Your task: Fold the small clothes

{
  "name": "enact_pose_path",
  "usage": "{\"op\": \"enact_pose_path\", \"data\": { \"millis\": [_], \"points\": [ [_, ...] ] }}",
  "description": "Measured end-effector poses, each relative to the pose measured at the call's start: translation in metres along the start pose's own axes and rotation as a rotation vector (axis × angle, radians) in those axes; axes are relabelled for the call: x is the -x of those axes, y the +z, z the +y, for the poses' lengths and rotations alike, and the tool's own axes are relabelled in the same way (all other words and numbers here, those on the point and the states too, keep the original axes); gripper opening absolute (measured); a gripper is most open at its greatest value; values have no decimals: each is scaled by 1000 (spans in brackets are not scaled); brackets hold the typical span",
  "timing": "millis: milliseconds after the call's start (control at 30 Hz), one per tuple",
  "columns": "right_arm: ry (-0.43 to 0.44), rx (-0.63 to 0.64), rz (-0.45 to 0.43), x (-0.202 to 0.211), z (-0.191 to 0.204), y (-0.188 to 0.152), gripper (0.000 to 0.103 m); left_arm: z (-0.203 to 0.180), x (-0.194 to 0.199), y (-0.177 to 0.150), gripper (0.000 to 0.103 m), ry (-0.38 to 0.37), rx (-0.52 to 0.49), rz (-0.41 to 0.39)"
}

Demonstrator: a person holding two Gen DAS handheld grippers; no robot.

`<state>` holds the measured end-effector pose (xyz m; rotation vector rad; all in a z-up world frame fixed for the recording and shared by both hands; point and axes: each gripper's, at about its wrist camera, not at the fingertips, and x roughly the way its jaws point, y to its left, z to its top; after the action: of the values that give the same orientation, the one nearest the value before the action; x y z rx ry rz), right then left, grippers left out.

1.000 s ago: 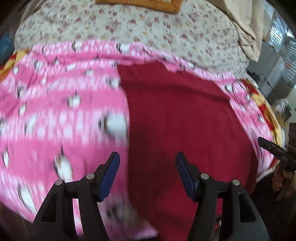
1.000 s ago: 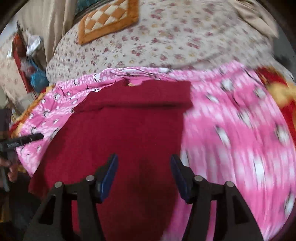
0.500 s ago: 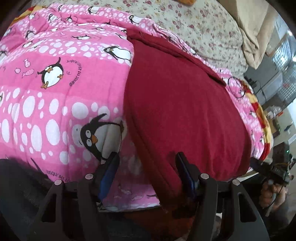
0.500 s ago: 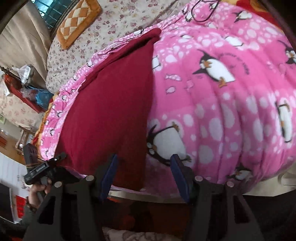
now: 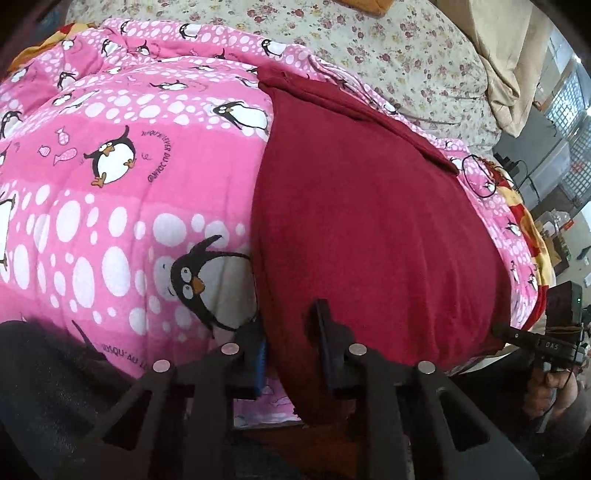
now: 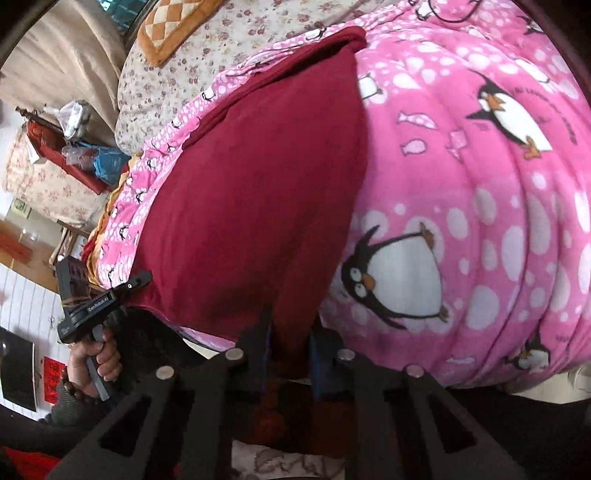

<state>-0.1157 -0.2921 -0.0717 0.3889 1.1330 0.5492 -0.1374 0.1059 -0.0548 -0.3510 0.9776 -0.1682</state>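
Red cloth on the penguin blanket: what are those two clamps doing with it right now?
Left gripper shut on red cloth's near corner. Right gripper closing on the other near corner. Cloth flat on pink penguin blanket. Nothing in the way.

Pink penguin blanket [image 5: 110,229] over floral bedsheet [image 5: 406,48], checkered cushion [image 6: 173,26].

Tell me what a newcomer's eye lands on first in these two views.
The dark red garment dominates, spread flat over a bright pink penguin blanket that covers the near part of the bed. The left tool is shut on its near left corner; the right tool is closing on the near right one.
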Motion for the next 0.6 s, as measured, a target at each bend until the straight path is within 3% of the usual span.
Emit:
{"op": "enact_pose_path", "data": {
  "millis": [600],
  "points": [
    [-78, 17, -7, -9, 10, 1, 20, -4, -3, -1, 13, 15, 9, -28]
  ]
}}
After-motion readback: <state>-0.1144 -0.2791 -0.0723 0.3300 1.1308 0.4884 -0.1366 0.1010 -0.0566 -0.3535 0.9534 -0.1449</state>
